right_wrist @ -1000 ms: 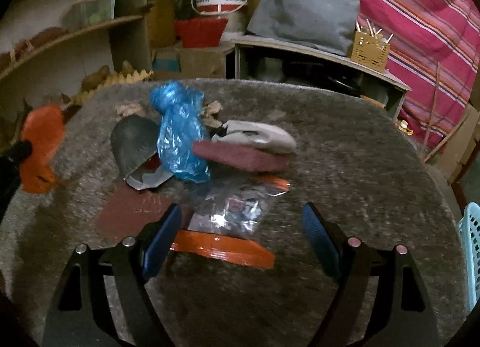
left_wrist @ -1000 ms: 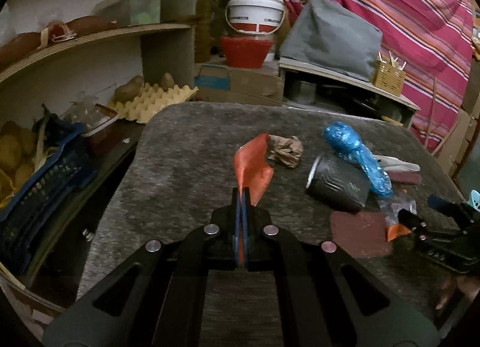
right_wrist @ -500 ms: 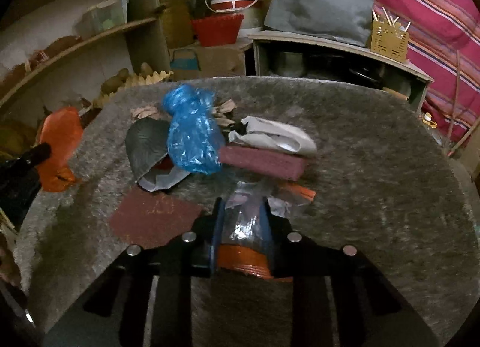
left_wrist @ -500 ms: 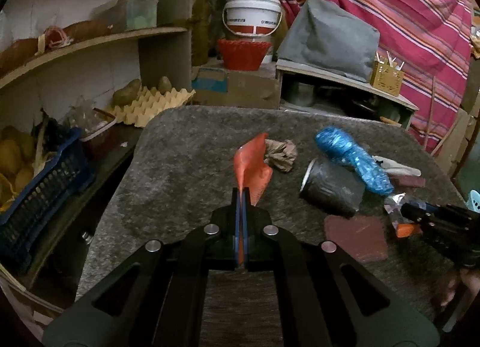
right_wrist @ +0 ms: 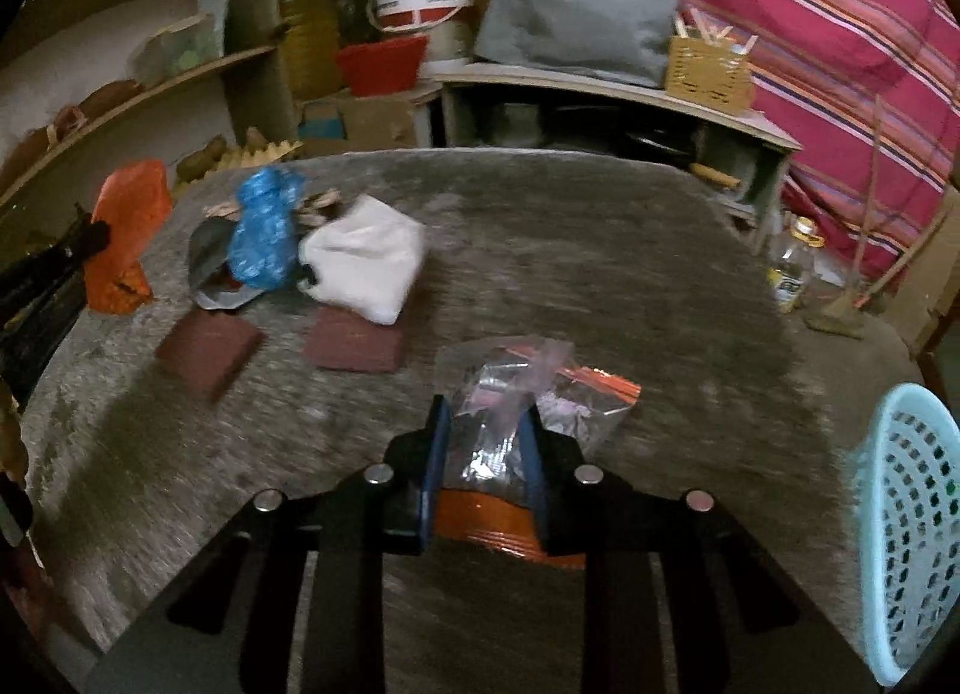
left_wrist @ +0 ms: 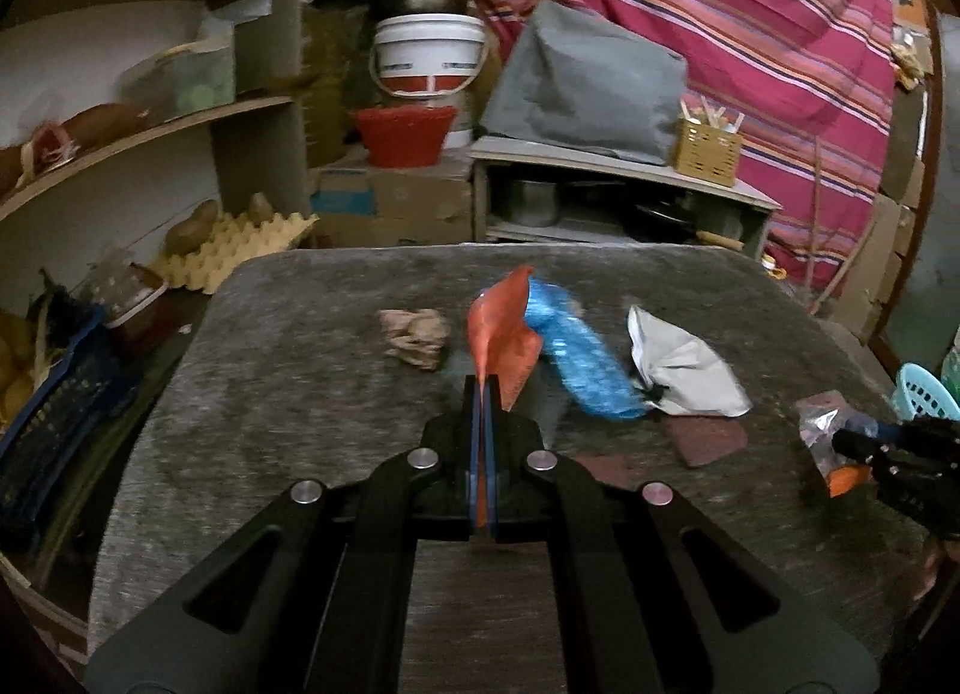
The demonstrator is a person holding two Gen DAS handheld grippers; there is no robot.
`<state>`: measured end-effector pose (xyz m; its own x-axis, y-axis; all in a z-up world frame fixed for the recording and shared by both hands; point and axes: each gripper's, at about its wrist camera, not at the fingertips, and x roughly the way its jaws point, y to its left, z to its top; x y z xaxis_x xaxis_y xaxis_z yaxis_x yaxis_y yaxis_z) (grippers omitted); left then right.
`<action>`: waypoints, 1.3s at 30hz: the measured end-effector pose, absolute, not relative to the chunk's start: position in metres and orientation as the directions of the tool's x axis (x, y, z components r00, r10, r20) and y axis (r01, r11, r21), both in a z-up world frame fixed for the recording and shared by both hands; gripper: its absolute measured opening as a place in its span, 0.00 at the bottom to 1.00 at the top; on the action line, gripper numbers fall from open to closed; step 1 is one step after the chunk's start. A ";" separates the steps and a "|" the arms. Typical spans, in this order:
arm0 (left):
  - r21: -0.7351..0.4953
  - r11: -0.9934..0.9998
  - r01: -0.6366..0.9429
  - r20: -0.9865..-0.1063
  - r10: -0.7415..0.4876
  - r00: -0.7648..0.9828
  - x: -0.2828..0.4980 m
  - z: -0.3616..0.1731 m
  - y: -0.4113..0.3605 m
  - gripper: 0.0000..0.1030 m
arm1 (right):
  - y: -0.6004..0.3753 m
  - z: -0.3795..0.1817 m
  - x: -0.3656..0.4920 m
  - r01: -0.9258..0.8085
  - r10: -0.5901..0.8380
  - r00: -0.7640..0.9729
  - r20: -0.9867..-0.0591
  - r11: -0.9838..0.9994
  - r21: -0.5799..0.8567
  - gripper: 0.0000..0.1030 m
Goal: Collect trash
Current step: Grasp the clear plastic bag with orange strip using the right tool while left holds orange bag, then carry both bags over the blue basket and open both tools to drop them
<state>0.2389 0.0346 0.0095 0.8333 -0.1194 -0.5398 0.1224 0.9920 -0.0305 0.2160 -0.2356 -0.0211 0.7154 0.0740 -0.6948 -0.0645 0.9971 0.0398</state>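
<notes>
Your left tool [left_wrist: 483,388], pressed together on the orange wrapper [left_wrist: 503,337], now carries it in front of the blue plastic bag [left_wrist: 579,361] near the counter's [left_wrist: 288,394] middle; a second ago that wrapper stood left of the crumpled brown paper [left_wrist: 415,331]. Your right tool [right_wrist: 480,442], spread wide a second ago, now pinches the clear zip bag [right_wrist: 522,394], lifted off the pile and carried toward the counter's right edge, near the light-blue basket [right_wrist: 906,520]. The white bag [right_wrist: 366,259] and two maroon pads [right_wrist: 207,349] lie on the counter's left half, the pads now uncovered.
</notes>
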 end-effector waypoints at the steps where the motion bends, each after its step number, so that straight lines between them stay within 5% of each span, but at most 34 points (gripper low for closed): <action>1: -0.028 0.991 0.130 -0.541 -0.124 0.832 0.239 0.009 0.028 0.00 | -0.243 -0.020 0.214 -0.057 0.072 0.720 -0.691 0.997 0.044 0.23; 24: -0.003 0.959 0.284 -0.557 -0.237 0.796 0.235 -0.001 -0.112 0.00 | -0.366 0.000 0.165 0.053 0.036 0.809 -0.586 0.989 0.134 0.22; 39: 0.013 0.885 0.465 -0.535 -0.387 0.751 0.201 0.011 -0.228 0.00 | -0.478 0.013 0.113 0.245 -0.143 0.824 -0.548 0.963 0.116 0.22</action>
<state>0.2009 -0.2278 0.0111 0.7512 -0.3866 -0.5350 0.4651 0.8852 0.0134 0.1129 -0.4783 0.0127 0.8240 -0.1434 -0.5482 0.2448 0.9626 0.1162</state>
